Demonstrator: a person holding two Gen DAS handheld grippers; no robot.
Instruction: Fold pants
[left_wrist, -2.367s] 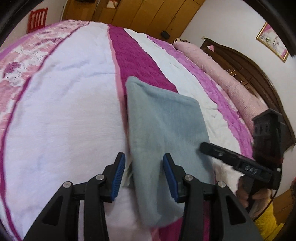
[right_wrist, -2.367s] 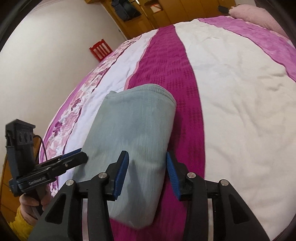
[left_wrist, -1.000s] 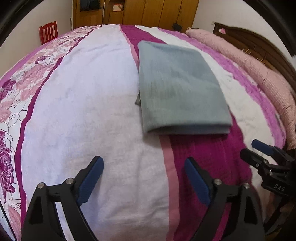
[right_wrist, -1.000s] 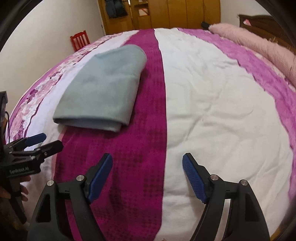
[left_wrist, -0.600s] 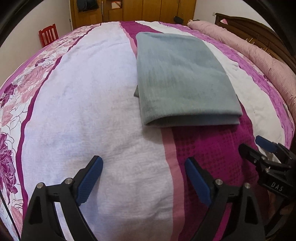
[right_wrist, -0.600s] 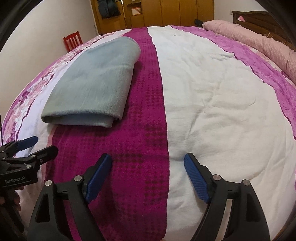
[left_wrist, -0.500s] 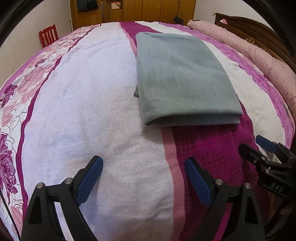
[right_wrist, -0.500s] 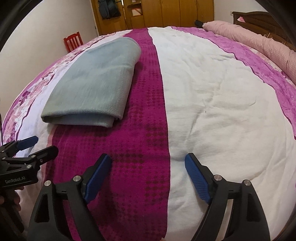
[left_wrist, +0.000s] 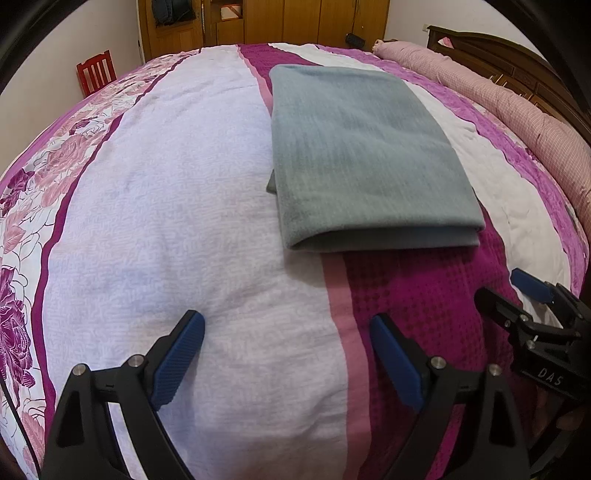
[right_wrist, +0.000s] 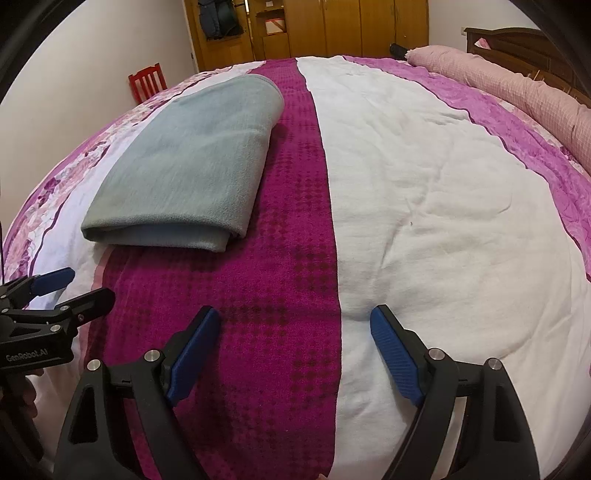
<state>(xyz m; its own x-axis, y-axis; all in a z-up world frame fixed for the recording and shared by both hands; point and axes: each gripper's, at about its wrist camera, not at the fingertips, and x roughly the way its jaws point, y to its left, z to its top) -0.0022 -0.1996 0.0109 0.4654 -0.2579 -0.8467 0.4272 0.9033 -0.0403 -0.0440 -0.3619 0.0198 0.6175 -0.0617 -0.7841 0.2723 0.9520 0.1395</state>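
Grey pants (left_wrist: 365, 155) lie folded into a flat rectangle on the bed (left_wrist: 184, 221), across its magenta stripe, well ahead of both tools. Left gripper (left_wrist: 288, 354) and right gripper (right_wrist: 295, 350) stand with jaws wide apart, nothing between them, clear of the cloth. Judgement: folding looks complete; best practice now is to keep both clear, so no pad snags the near folded edge.
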